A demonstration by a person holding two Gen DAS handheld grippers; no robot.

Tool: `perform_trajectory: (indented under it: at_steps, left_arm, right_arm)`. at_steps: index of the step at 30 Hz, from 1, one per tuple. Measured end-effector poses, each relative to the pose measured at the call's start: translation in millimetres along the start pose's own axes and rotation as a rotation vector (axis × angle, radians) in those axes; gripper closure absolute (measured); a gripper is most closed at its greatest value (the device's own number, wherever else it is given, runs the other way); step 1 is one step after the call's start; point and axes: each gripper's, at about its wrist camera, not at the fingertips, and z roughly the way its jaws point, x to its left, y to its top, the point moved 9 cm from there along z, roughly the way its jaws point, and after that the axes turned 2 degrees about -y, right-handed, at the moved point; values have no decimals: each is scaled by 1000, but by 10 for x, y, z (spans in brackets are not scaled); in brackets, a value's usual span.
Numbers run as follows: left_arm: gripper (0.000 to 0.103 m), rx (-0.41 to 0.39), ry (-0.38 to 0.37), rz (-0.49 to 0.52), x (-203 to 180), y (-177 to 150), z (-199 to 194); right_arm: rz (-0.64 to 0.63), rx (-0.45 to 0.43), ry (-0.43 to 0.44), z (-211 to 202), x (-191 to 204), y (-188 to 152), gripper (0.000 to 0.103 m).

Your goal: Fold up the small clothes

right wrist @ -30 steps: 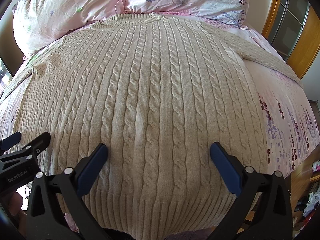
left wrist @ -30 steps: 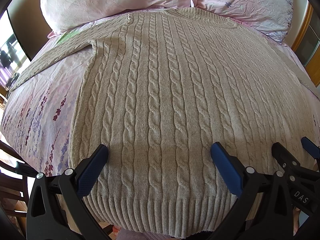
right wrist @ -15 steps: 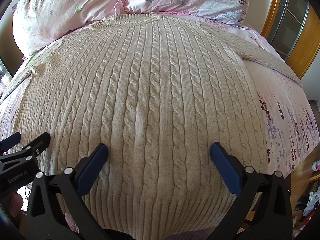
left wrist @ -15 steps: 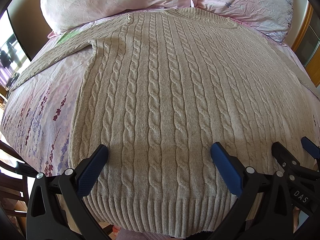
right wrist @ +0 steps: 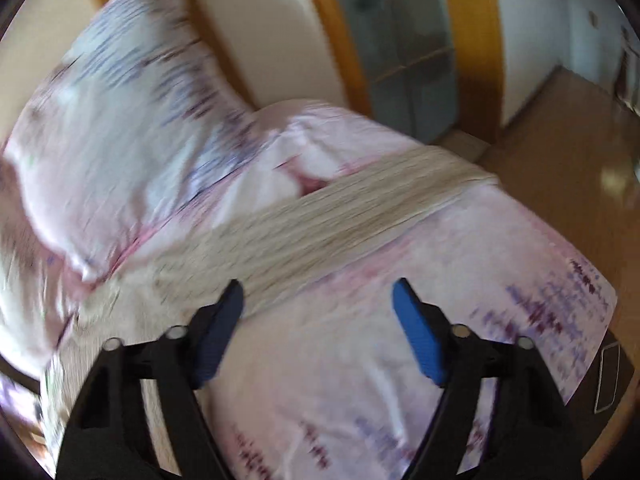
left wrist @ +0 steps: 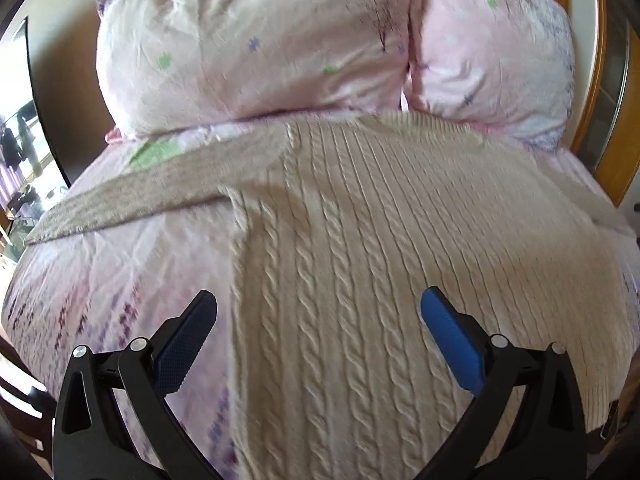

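Observation:
A beige cable-knit sweater [left wrist: 380,264] lies flat, front up, on a pink floral bed. Its left sleeve [left wrist: 132,196] stretches out to the left. My left gripper [left wrist: 318,320] is open and empty above the sweater's left side edge, one finger over the sheet, the other over the knit. In the blurred right wrist view the right sleeve [right wrist: 340,216] runs diagonally across the bed. My right gripper [right wrist: 318,308] is open and empty just below that sleeve, over the sheet.
Two pink pillows [left wrist: 256,52] lie at the head of the bed behind the sweater's collar. A wooden-framed glass door [right wrist: 404,44] and wooden floor [right wrist: 568,136] lie beyond the bed's right edge [right wrist: 592,320].
Both grippers have left the sweater's hem. The left one moved forward and left to the side edge; the right one swung quickly right toward the right sleeve, blurring its view.

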Motion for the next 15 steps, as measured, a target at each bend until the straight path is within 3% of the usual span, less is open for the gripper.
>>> perform_trajectory:
  at_steps: [2,4,7,12,13,15]
  left_arm:
    - [1,-57,40,-49,297,173,3]
    - [1,-67,47,-126,622,302,47]
    - [1,-90,35,-270,1130,399,92]
    - [1,-90,152,-298,1740,435,182]
    - [1,-93,159,-302,1837,421,192]
    - [1,-87,175,-338,2065,391,204]
  right_arm:
    - [174,50,-2,239,-376,203,51]
    - [285,92,33,446,-581,278,68]
    - [355,101,72,633,-674,306,74]
    - [428,54,80,800,-724,409,86]
    - [419,57,62,850,-721,444,96]
    - [339,18,17,790,-562,531,97]
